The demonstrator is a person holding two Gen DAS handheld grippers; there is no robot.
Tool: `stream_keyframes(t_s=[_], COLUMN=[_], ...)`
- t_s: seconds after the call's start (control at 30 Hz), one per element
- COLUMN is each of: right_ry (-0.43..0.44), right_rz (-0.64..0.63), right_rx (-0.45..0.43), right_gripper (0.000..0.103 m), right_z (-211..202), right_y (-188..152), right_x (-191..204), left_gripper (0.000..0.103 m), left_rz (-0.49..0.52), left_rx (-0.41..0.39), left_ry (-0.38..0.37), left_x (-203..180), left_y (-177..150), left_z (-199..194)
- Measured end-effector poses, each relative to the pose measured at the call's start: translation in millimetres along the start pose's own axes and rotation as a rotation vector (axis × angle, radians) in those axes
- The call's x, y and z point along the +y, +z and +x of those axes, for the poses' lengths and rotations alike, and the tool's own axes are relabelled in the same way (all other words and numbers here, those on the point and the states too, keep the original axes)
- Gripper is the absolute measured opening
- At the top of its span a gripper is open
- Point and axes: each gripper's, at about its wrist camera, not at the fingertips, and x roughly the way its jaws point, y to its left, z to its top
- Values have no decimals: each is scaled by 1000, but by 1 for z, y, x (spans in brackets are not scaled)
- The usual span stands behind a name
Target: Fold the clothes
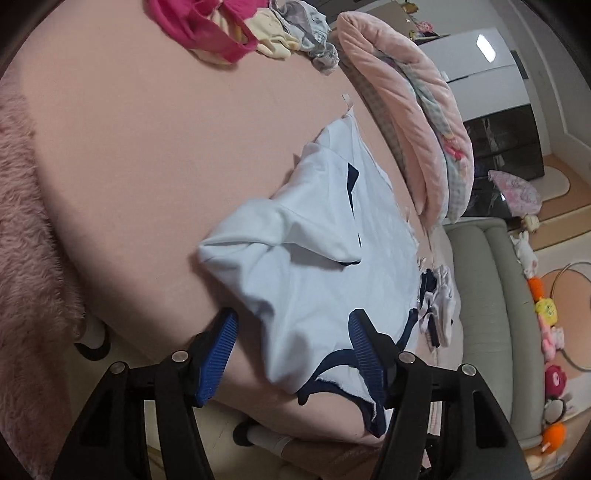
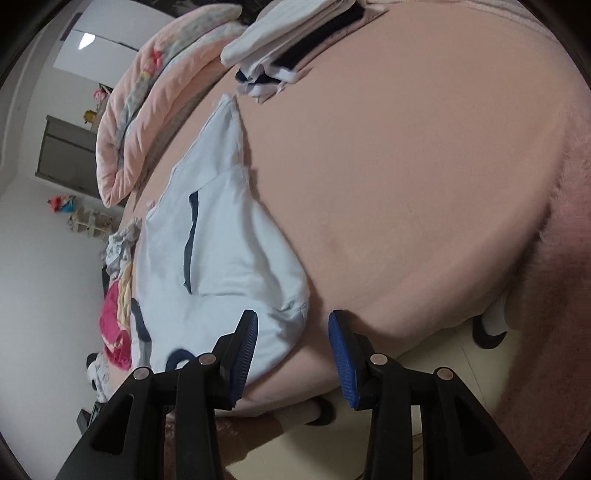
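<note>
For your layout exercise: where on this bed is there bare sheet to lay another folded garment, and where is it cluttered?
Free: the wide pink sheet between the light blue navy-trimmed shirt and the fuzzy pink blanket. Crowded: the far corner with the magenta and yellow clothes heap, the rolled pink quilt along the edge, and the folded white and navy stack.

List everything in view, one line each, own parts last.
shirt: one, pale blue with navy trim, spread near the bed's front edge
unfolded clothes pile: one, magenta, yellow, grey, far end of the bed
folded clothes stack: one, white and navy, on the bed
quilt: one, pink, rolled along the bed's far side
bed sheet: one, pink
left gripper: black, blue pads, open over the shirt's hem
right gripper: black, blue pads, open at the shirt's corner
</note>
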Motion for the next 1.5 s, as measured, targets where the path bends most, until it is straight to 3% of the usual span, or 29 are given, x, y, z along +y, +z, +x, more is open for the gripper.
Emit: stream_keyframes(t_s=[0.1, 0.27, 0.4, 0.53, 0.6, 0.67, 0.7, 0.73, 0.77, 0.83, 0.97, 1.1, 1.13, 1.17, 1.2, 1.33, 1.5], right_ry=[65, 58, 103, 188, 192, 195, 193, 192, 190, 194, 176, 162, 137, 102, 68, -17, 37], right_rz=[17, 17, 38, 134, 159, 151, 139, 100, 62, 2, -9, -30, -53, -74, -94, -136, -58], right_rx=[15, 20, 17, -1, -12, 24, 41, 41, 42, 46, 69, 76, 77, 74, 72, 66, 71], right_gripper=[39, 40, 40, 41, 43, 43, 43, 43, 42, 32, 30, 28, 24, 8, 4, 4, 11], right_z=[6, 29, 26, 22, 24, 36, 42, 43, 43, 42, 44, 51, 51, 47, 43, 27, 34], right_y=[5, 19, 20, 20, 23, 30, 35, 36, 38, 36, 30, 33, 32, 32, 31, 26, 28], right_x=[0, 8, 1, -13, -18, -16, -14, -7, 0, 9, 0, 1, 4, 5, 5, 4, -5], left_gripper=[60, 61, 63, 63, 65, 77, 77, 75, 60, 49, 48, 46, 28, 12, 12, 13, 17], left_rz=[-58, -88, -149, -256, -276, -176, -89, 9, 73, 81, -73, -44, -19, -25, -40, -70, -110], left_rx=[-40, -60, -10, -3, -45, -69, -63, -50, -35, -53, -39, 18, 19, 30, 46, 85, 64], left_ry=[-22, -27, -139, -177, -138, -59, -55, -65, -76, -73, -164, -150, -113, -96, -89, -52, -91], left_x=[11, 11, 21, 33, 27, 1, -13, -27, -36, -33, -1, -1, -2, 0, 4, 22, 32], left_y=[13, 23, 27, 33, 33, 33, 32, 30, 27, 22, 28, 43, 44, 44, 44, 41, 40], left_z=[-2, 11, 14, 20, 25, 33, 39, 46, 51, 53, 56, 57, 56, 55, 53, 50, 53])
